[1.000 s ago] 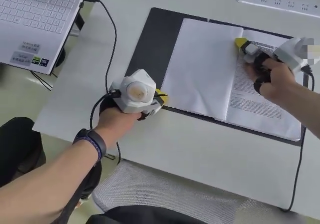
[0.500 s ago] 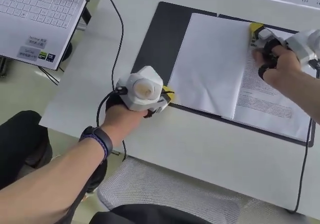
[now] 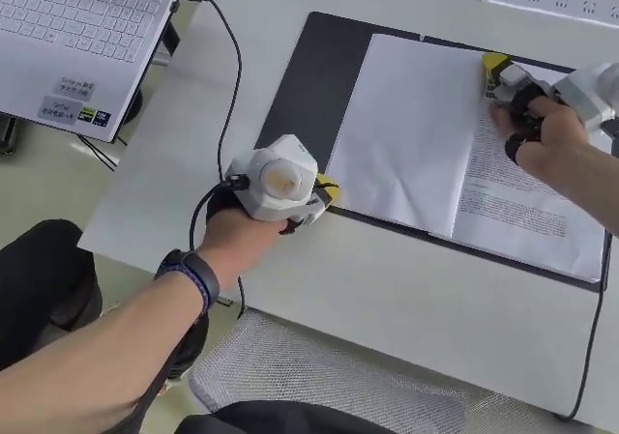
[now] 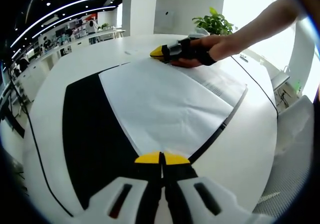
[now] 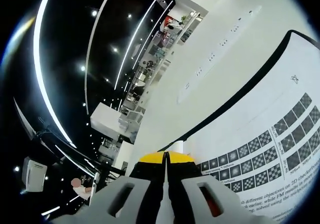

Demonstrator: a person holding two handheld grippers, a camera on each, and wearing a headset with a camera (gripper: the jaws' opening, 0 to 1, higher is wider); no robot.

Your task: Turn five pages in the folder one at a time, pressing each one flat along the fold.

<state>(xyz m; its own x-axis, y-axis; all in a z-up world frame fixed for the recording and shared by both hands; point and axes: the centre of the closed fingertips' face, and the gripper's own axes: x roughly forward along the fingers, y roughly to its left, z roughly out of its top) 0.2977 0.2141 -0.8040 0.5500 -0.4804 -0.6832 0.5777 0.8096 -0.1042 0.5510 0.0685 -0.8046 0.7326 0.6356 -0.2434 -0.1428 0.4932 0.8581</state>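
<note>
One open folder (image 3: 300, 76); two grippers, left gripper (image 3: 327, 194), right gripper (image 3: 493, 69), both closed.

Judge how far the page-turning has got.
Done: the folder lies open, a blank page turned left. In hand: the shut right gripper presses the top of the fold; the shut left gripper rests at the folder's near edge. Left: more turns; the count isn't visible.

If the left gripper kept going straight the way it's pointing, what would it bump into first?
The left gripper would probably meet the blank white page of the folder right ahead; farther on sits the right gripper, though height is unclear.
</note>
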